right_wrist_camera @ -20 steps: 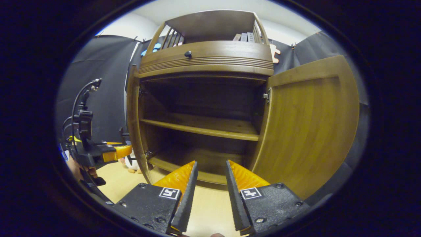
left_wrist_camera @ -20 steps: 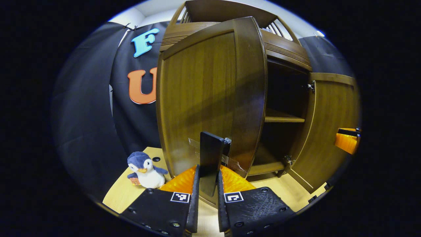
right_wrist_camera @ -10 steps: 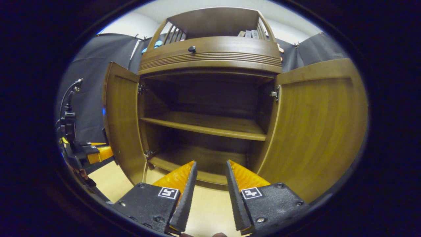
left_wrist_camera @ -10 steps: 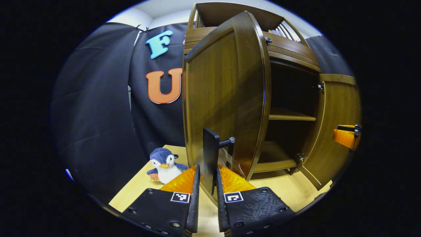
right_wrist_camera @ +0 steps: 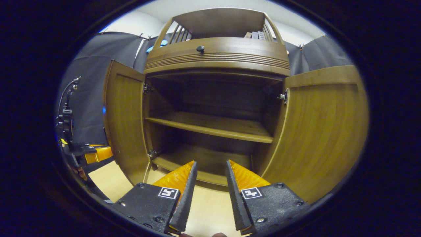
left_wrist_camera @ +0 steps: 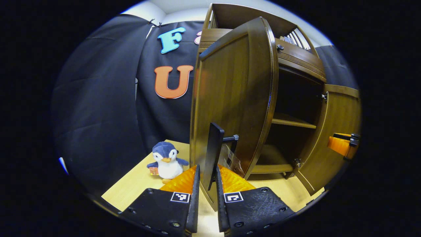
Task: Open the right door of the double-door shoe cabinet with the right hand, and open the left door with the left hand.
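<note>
Both doors standing open now, so task looking nearly done. Right door (right_wrist_camera: 315, 131) is hanging wide, off to the right of the right claw (right_wrist_camera: 209, 179), which is sitting spread and empty in front of the shoe cabinet (right_wrist_camera: 217, 56), touching nothing. Left door (left_wrist_camera: 230, 98) is standing swung out just ahead of the left claw (left_wrist_camera: 207, 179), which is pinching the dark bar handle (left_wrist_camera: 213, 148) between both fingers. What seems left: letting go of that handle, maybe nudging the left door a bit wider first, judging only from its angle.

Left gripper view is giving the grip itself: handle running up from between the claw tips, door's outer face right above them. Also showing a plush penguin (left_wrist_camera: 165, 160) sitting on the desk (left_wrist_camera: 138, 184) to the left of the claw, and the other claw's finger poking in at far right beside the right door (left_wrist_camera: 335, 131).

Right gripper view is giving the inside head-on instead: middle shelf (right_wrist_camera: 210, 126) and bottom board ahead of the claw, both bare, hinges at each side, a knob on the top front. Left door (right_wrist_camera: 123, 121) there is showing its inner face, with the left claw (right_wrist_camera: 95, 154) far left beyond it, handle hidden behind the door
</note>
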{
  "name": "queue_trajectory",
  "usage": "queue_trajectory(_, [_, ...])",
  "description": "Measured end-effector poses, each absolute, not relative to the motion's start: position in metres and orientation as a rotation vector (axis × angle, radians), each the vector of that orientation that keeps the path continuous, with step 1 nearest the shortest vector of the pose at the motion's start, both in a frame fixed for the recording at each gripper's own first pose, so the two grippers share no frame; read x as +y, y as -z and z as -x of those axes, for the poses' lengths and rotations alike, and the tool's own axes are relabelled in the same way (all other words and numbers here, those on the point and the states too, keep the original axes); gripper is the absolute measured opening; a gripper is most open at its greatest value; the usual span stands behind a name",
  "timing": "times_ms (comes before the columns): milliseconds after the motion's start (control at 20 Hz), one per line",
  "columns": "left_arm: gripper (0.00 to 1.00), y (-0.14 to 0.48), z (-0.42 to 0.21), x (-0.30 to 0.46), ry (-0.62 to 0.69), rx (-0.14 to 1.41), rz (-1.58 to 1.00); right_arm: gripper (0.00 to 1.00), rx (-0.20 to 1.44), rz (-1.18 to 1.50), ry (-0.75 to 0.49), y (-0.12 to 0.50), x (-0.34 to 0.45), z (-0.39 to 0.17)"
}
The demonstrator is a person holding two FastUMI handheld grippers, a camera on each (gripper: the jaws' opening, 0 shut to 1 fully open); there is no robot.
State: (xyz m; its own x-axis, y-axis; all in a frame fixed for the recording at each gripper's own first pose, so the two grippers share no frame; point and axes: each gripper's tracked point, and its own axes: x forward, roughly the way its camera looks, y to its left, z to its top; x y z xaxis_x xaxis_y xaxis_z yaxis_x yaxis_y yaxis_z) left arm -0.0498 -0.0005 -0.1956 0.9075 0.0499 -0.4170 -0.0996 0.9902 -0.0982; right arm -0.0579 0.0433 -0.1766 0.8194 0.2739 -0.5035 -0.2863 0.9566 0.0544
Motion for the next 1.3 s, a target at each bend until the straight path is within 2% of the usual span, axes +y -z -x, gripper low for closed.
queue_trajectory(50, [0.23, 0.195, 0.051, 0.008, -0.099, 0.427, 0.12, 0.56, 0.532, 0.021, -0.296, 0.176, 0.043, 0.058])
queue_trajectory(150, [0.23, 0.194, 0.054, 0.021, -0.121, 0.422, 0.119, 0.58, 0.534, 0.011, -0.292, 0.177, 0.042, 0.057])
queue_trajectory(200, [0.32, 0.192, 0.055, 0.027, -0.126, 0.417, 0.119, 0.56, 0.535, 0.007, -0.293, 0.179, 0.043, 0.057])
queue_trajectory(250, [0.22, 0.188, 0.055, 0.036, -0.14, 0.403, 0.116, 0.58, 0.534, 0.004, -0.289, 0.179, 0.044, 0.057])
queue_trajectory(350, [0.2, 0.185, 0.055, 0.052, -0.164, 0.389, 0.118, 0.56, 0.53, -0.005, -0.284, 0.178, 0.044, 0.055])
queue_trajectory(400, [0.31, 0.186, 0.057, 0.064, -0.181, 0.39, 0.116, 0.56, 0.532, -0.009, -0.279, 0.178, 0.044, 0.054])
queue_trajectory(450, [0.17, 0.187, 0.059, 0.067, -0.178, 0.392, 0.125, 0.56, 0.535, -0.011, -0.277, 0.179, 0.044, 0.054])
queue_trajectory(500, [0.17, 0.186, 0.059, 0.067, -0.169, 0.394, 0.136, 0.58, 0.538, -0.01, -0.274, 0.18, 0.044, 0.054])
queue_trajectory(550, [0.17, 0.186, 0.061, 0.069, -0.158, 0.392, 0.131, 0.56, 0.539, -0.01, -0.271, 0.18, 0.044, 0.054])
queue_trajectory(600, [0.32, 0.186, 0.062, 0.069, -0.149, 0.391, 0.122, 0.56, 0.541, -0.01, -0.266, 0.181, 0.044, 0.053])
queue_trajectory(650, [0.18, 0.186, 0.064, 0.072, -0.142, 0.39, 0.112, 0.58, 0.541, -0.009, -0.26, 0.181, 0.043, 0.052])
queue_trajectory(950, [0.17, 0.192, 0.078, 0.104, -0.181, 0.408, 0.111, 0.56, 0.548, -0.008, -0.238, 0.183, 0.041, 0.051])
queue_trajectory(1300, [0.17, 0.168, 0.089, 0.124, -0.248, 0.377, 0.021, 0.59, 0.546, -0.007, -0.183, 0.177, 0.027, 0.052])
